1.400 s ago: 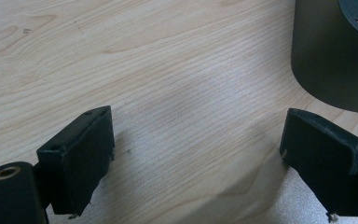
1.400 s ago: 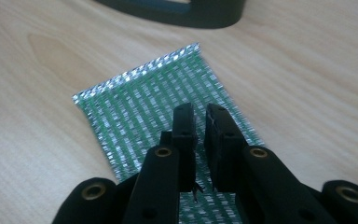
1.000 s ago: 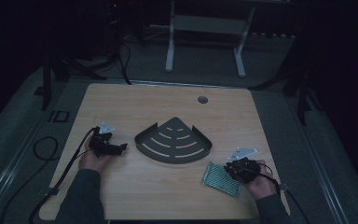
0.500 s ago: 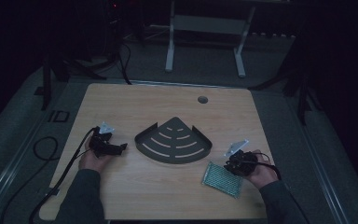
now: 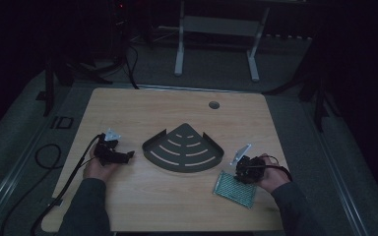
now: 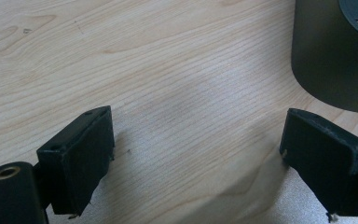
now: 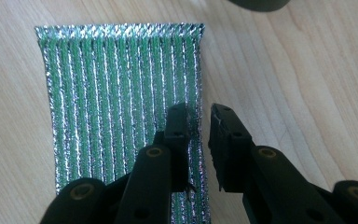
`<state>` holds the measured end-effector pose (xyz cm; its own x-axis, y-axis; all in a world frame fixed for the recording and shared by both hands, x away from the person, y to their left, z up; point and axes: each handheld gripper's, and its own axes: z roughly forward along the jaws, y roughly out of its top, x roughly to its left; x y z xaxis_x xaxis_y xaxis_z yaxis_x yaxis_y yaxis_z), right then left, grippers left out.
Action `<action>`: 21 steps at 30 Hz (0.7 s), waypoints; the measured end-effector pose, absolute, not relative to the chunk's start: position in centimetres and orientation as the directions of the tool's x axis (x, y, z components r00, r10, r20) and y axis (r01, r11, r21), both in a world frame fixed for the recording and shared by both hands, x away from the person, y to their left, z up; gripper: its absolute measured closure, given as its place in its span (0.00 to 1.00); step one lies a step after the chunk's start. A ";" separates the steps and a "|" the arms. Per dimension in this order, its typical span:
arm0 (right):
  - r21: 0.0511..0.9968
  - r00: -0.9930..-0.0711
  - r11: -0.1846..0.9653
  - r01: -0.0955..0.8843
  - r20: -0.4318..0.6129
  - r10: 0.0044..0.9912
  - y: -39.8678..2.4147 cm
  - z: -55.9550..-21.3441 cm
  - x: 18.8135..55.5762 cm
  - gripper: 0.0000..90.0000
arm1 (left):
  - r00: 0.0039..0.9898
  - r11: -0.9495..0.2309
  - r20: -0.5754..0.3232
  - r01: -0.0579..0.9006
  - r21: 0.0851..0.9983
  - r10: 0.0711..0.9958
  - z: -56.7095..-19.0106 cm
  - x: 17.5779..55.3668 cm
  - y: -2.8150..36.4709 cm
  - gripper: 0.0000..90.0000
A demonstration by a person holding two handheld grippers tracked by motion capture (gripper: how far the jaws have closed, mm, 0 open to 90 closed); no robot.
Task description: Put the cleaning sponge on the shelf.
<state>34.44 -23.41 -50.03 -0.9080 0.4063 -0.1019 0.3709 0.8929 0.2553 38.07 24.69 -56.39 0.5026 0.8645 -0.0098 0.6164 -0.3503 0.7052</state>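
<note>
The left gripper hangs low over the wooden table, its two black jaws standing wide apart with nothing between them but bare, pale wood grain. The jaw on the left side shows its flat black pad angled inward, with a brass-ringed hole in the rounded arm just below it. The opposite jaw rises from the lower right corner. Ahead of that right jaw and a little beyond its tip stands the dark curved wall of a shelf tray, apart from the jaw. A soft shadow lies on the wood between the jaws.
</note>
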 end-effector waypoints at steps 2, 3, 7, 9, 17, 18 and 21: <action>0.245 -0.909 0.894 0.375 -0.092 0.406 -23.4 -50.2 34.6 0.85 | 0.502 -0.350 -0.010 0.616 0.705 0.865 -56.4 38.1 24.7 0.12; 0.238 -0.909 0.896 0.376 -0.091 0.406 -23.4 -50.3 34.7 0.85 | 0.503 -0.350 -0.010 0.616 0.705 0.864 -56.4 38.1 24.7 0.12; 0.231 -0.908 0.894 0.384 -0.078 0.411 -23.5 -50.4 34.8 0.83 | 0.502 -0.350 -0.010 0.616 0.705 0.865 -56.4 38.1 24.7 0.12; 0.221 -0.906 0.892 0.395 -0.070 0.418 -23.4 -50.4 34.9 0.83 | 0.503 -0.351 -0.009 0.616 0.705 0.864 -56.4 38.1 24.7 0.12; 0.159 -0.872 0.862 0.481 -0.013 0.488 -23.1 -50.5 35.8 0.83 | 0.503 -0.351 -0.009 0.616 0.705 0.864 -56.4 38.1 24.7 0.12; 0.152 -0.867 0.857 0.493 0.003 0.498 -23.1 -50.6 36.0 0.83 | 0.503 -0.350 -0.010 0.616 0.705 0.864 -56.4 38.1 24.7 0.12; 0.136 -0.859 0.849 0.511 0.038 0.510 -23.1 -50.6 36.5 0.84 | 0.503 -0.351 -0.009 0.616 0.705 0.864 -56.4 38.1 24.7 0.12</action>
<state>36.46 -23.11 -50.64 -0.8590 0.5105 0.0379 0.5105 0.8491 0.1358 38.06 24.69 -56.39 0.5028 0.8644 -0.0091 0.6164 -0.3511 0.7048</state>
